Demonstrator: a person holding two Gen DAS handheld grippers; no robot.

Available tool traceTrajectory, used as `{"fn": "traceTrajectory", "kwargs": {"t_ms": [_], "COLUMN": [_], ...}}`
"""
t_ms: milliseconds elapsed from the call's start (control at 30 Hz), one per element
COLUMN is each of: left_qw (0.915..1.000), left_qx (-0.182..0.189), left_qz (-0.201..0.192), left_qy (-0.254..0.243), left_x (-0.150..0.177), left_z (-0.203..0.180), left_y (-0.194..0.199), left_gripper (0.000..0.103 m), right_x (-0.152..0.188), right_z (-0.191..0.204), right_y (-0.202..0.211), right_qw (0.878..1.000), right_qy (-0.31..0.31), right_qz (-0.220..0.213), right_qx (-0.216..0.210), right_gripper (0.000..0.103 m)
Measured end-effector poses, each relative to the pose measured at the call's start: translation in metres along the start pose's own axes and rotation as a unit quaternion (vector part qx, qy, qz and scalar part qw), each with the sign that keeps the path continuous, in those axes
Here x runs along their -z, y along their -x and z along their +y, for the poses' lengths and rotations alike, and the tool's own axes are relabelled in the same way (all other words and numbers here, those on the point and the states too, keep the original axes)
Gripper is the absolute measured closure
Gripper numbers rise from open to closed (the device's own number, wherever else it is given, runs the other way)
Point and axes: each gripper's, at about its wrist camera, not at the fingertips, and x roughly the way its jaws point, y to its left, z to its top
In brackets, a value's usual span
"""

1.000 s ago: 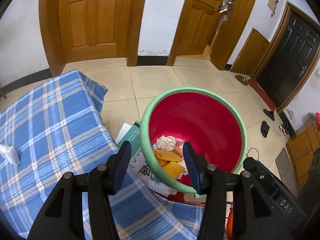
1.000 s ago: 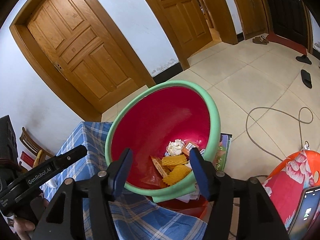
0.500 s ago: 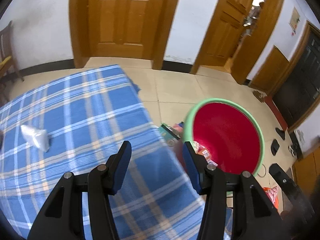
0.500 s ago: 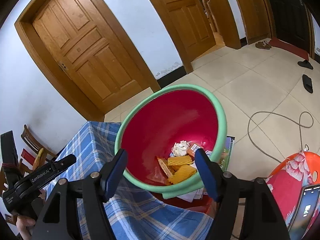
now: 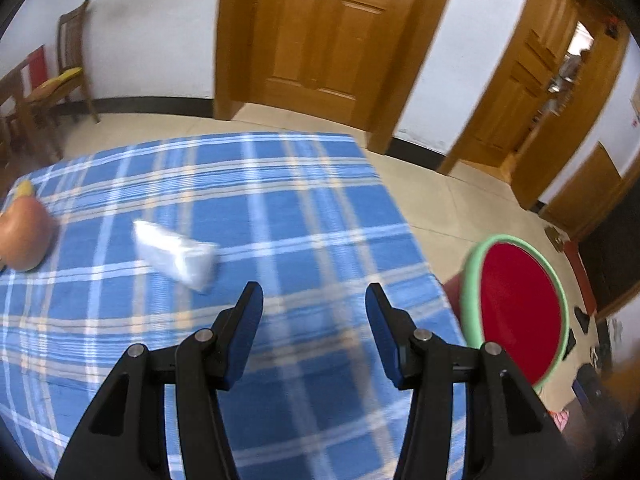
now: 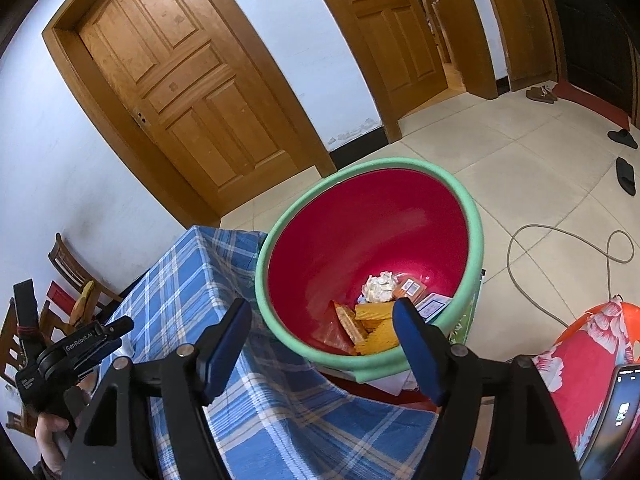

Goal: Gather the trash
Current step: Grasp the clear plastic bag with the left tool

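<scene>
A crumpled clear plastic wrapper [image 5: 176,255] lies on the blue plaid tablecloth [image 5: 280,216]. My left gripper [image 5: 314,300] is open and empty above the cloth, to the right of the wrapper and nearer than it. The red bin with a green rim [image 6: 372,240] stands off the table's right end; it holds yellow wafers [image 6: 376,324], a paper ball [image 6: 378,286] and small packets. My right gripper [image 6: 322,316] is open and empty over the bin's near rim. The bin also shows in the left wrist view [image 5: 520,312]. The left gripper's body shows in the right wrist view [image 6: 76,350].
An orange round object [image 5: 24,236] sits at the cloth's left edge. Wooden chairs [image 5: 48,88] stand by the far wall. A cable [image 6: 560,256] and slippers [image 6: 624,174] lie on the tiled floor. A red floral item [image 6: 588,364] is at the right.
My left gripper has swung left from over the bin to over the tablecloth, bringing the wrapper into view. My right gripper has pulled back slightly and opened a bit wider.
</scene>
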Motion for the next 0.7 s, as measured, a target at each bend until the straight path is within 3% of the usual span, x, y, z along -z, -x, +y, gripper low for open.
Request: {"fn": "traceTrajectory", "kwargs": {"t_ms": [400, 700], "left_qw": [0.9939, 0.9924], "left_qx": [-0.076, -0.084], "left_qz": [-0.005, 0.018], "left_qy": [0.08, 0.088], "left_x": [-0.02, -0.021], "left_z": [0.067, 0.077], "left_y": [-0.028, -0.052], "left_gripper": [0.045, 0.045], "right_x": [0.003, 0.005], "right_z": [0.003, -0.002], "right_y": [-0.007, -0.015], "right_qw": [1.0, 1.0], "right_qy": [0.003, -0.002], "right_qz": [0.011, 0.018], "right_qx": [0.002, 0.008], "right_gripper": [0.026, 0.026]}}
